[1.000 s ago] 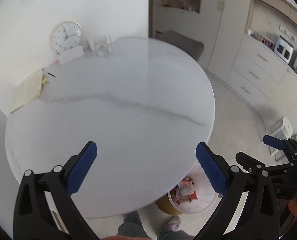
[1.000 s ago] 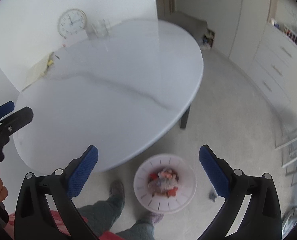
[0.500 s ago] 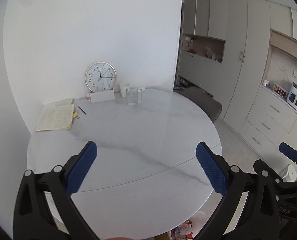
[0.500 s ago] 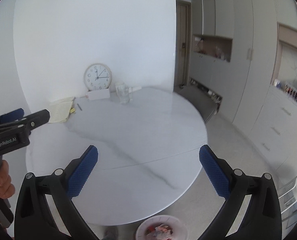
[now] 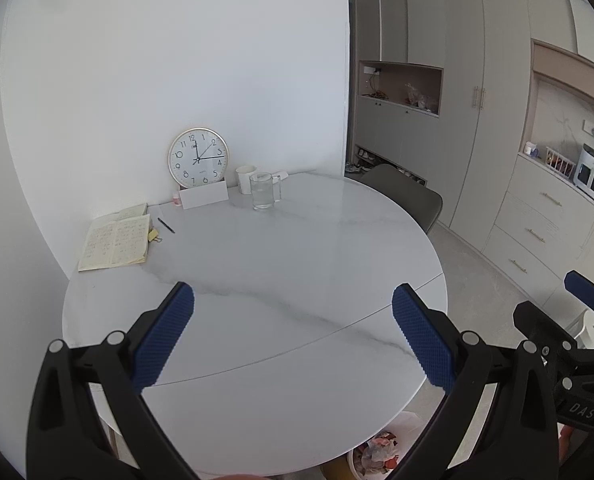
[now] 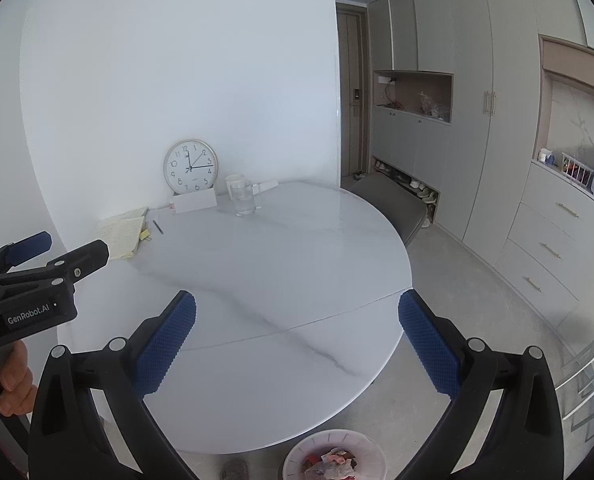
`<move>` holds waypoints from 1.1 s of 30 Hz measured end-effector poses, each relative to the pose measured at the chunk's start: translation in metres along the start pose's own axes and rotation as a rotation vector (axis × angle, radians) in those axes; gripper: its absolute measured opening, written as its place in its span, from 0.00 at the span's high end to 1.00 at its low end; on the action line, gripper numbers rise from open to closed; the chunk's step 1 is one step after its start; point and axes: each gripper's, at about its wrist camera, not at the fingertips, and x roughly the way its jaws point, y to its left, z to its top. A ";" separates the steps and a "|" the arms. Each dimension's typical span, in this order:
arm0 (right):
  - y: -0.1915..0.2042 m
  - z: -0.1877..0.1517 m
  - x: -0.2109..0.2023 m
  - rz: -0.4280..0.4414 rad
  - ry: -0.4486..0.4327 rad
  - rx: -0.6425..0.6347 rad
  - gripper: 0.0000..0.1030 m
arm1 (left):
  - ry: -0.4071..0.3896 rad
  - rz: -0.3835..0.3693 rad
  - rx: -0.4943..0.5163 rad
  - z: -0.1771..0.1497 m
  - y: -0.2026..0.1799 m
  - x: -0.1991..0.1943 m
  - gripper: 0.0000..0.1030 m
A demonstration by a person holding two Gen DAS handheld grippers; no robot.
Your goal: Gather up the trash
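A white bin [image 6: 335,458] holding crumpled red and white wrappers stands on the floor under the near edge of the round white marble table [image 6: 281,264]; the left wrist view shows the bin [image 5: 377,454] at the bottom. My left gripper [image 5: 293,338] hovers above the near part of the table, open and empty. My right gripper [image 6: 297,344] hangs open over the table's near right edge, nothing between its fingers. Each gripper shows at the side of the other's view.
At the back of the table stand a wall clock [image 5: 198,159], a white card [image 5: 204,200], a white cup [image 5: 246,179] and a glass mug [image 5: 264,196]. An open notebook [image 5: 115,242] and pen [image 5: 166,225] lie at left. A grey chair [image 5: 407,196] and cabinets [image 5: 537,220] are at right.
Both cameras have tilted up from looking down at the floor and bin to looking across the table at the wall. Both grippers stayed open and empty.
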 end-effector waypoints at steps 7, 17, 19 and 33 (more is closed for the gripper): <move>-0.004 -0.005 -0.002 -0.023 -0.001 0.004 0.02 | 0.002 -0.020 0.013 0.000 -0.008 -0.001 0.08; -0.008 -0.006 -0.002 -0.035 -0.001 0.002 0.02 | 0.006 -0.034 0.023 -0.001 -0.012 -0.001 0.08; -0.008 -0.007 -0.004 -0.036 -0.003 0.002 0.02 | 0.009 -0.036 0.023 -0.001 -0.012 -0.001 0.08; -0.008 -0.007 -0.006 -0.040 -0.004 0.003 0.02 | 0.022 -0.045 0.029 0.000 -0.016 0.003 0.08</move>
